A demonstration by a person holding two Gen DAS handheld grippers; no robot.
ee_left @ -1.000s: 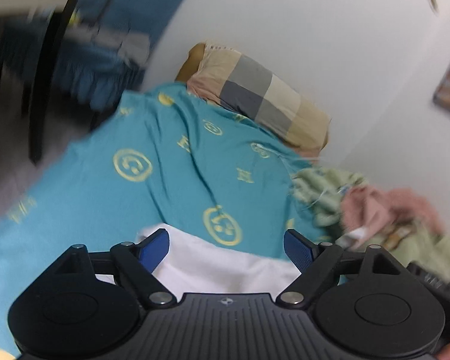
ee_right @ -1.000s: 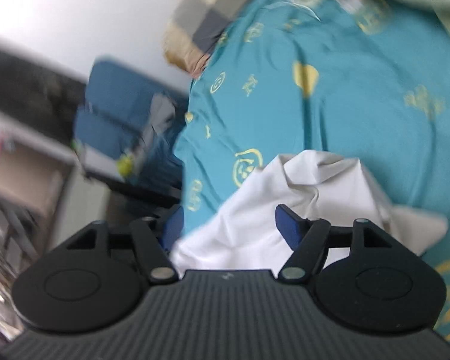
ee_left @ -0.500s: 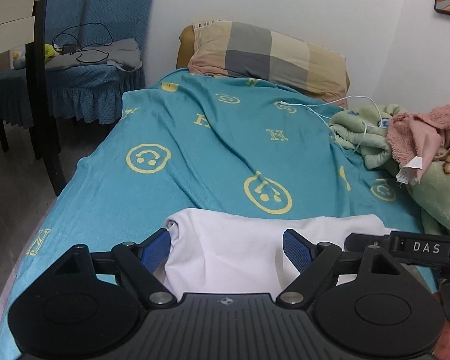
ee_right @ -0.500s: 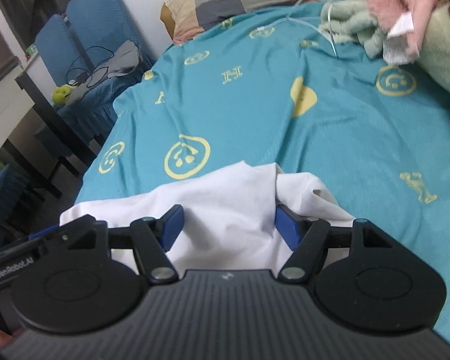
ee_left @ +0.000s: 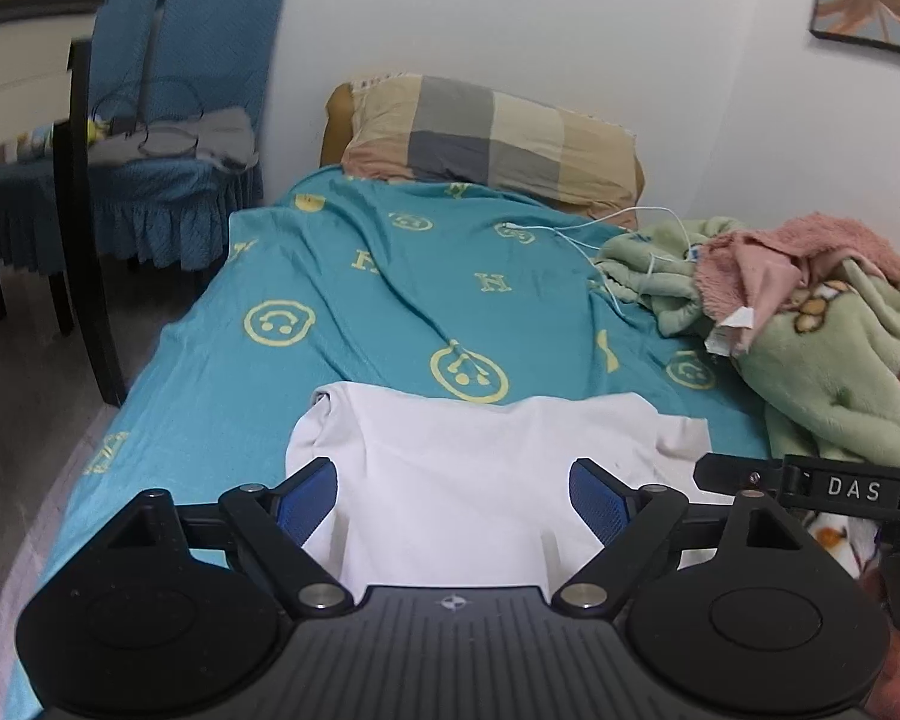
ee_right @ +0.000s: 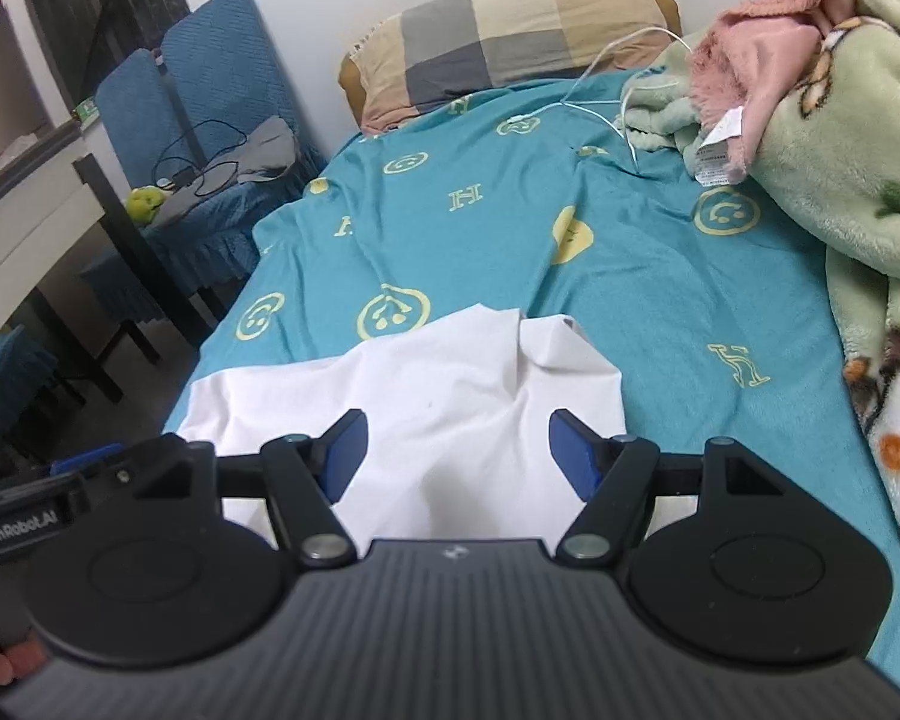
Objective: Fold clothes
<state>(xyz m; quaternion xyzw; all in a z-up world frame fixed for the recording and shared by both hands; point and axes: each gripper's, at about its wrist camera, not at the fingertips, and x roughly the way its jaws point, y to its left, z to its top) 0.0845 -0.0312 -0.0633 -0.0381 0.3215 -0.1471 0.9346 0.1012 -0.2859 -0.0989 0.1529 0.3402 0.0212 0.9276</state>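
- Far left, blue chairs (ee_left: 204, 120) stand beside the bed's left edge; floor shows between.
- The white garment (ee_left: 480, 480) lies at the near end of the teal sheet (ee_left: 390, 300), which stretches bare to the far pillow (ee_left: 492, 144).
- Left gripper (ee_left: 453, 495) and right gripper (ee_right: 453, 453): jaws apart, holding nothing, above the garment.
- Lettering: "DAS", "GenRobot.AI".
- Right, a green blanket (ee_right: 840, 180) is heaped.

1 white shirt (ee_left: 480, 468), 1 pillow (ee_left: 492, 141), 2 chairs (ee_left: 174, 114).
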